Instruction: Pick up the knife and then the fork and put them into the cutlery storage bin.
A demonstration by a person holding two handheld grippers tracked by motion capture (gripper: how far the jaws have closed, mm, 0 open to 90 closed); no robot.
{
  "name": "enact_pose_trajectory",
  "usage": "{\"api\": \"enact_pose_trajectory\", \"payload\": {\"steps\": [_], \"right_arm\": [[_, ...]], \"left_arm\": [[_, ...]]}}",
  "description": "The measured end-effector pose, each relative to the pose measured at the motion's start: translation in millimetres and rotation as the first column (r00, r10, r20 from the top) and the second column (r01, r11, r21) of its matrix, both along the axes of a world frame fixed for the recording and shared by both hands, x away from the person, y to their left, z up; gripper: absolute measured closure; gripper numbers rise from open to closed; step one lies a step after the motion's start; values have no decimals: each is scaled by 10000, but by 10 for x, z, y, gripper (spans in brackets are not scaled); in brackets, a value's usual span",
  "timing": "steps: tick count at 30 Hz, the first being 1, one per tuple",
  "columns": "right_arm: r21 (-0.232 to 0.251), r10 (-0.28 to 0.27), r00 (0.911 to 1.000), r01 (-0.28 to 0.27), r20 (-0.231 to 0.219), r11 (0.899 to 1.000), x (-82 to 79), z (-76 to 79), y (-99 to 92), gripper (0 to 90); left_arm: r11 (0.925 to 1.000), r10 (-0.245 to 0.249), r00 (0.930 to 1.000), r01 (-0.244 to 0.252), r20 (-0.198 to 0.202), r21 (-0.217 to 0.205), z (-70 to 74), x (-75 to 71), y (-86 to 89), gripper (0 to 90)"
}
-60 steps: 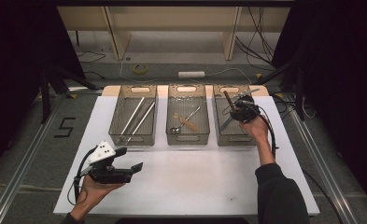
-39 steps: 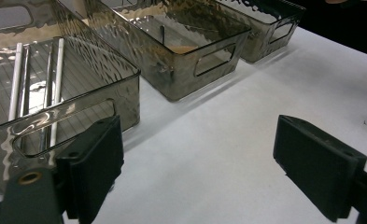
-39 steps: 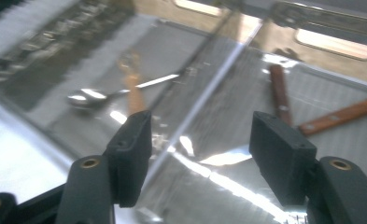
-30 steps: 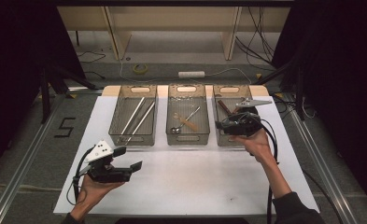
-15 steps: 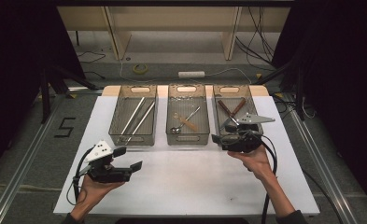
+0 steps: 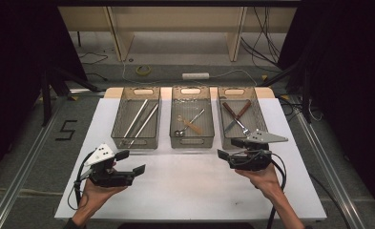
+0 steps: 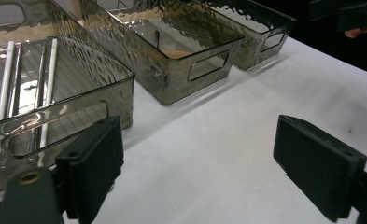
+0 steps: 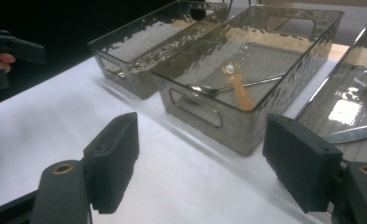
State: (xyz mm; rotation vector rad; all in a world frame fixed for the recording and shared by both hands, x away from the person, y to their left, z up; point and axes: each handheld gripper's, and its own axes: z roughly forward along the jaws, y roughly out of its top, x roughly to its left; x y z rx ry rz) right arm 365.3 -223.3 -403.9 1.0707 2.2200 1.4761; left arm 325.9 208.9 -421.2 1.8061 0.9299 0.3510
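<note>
**Operator:** Status of both grippers?

**Technician:** The right gripper [image 6: 229, 149] hovers over the table [image 6: 190, 191], just in front of the right basket [image 6: 257, 106]. Its jaws have just been opening and now stand spread with nothing between them. The left gripper [image 6: 130, 162] hangs near the left basket [image 6: 119, 119], jaws also spread and empty.

**Operator:** Where is the work item?

**Technician:** The brown-handled cutlery [image 6: 236, 117] lies crossed inside the right basket, apart from the right gripper. The middle basket [image 6: 174, 114] holds a spoon [image 8: 204, 88] and an orange-handled utensil [image 8: 241, 94]; the left basket holds long metal rods [image 6: 142, 119].

**Operator:** Risks from this position?

**Technician:** Probable faults:
- A wide-open gripper moved toward a basket may strike the near wall and push the basket across the table.
- Crossed cutlery may snag; lifting one piece could drag the other.
- The translucent, rippled walls obscure the contents in the gripper views, so a jaw may close on the rim.
- The trailing cable [image 6: 280, 169] may catch on the table edge.

**Operator:** Surface and surroundings?

**Technician:** White, flat table covering. Grey floor with a marked figure five [image 6: 67, 130] at left. At the far side, a wooden frame [image 6: 233, 28], loose wiring, a tape roll [image 6: 143, 70]. Dark curtains on both sides.
</note>
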Motion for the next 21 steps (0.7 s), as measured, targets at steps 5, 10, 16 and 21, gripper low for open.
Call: {"api": "enact_pose_trajectory", "payload": {"steps": [5,10,16,21], "right_arm": [[180,112,9999,-114,91,9998,-110,-59,-40,266],[272,178,9998,-181,129,9995,-204,-128,-75,257],[420,162,9997,-171,208,9990,-322,-180,-137,242],[344,36,9999,-41,163,9994,-373,-226,-187,235]], "left_arm": [[10000,-20,10000,20,-55,-83,2,0,8,156],[9998,-44,10000,42,-84,-199,1,-2,13,156],[9994,-77,9998,71,-158,-348,-1,-9,12,155],[9992,-121,9998,113,-183,-381,-5,-14,1,156]]}}
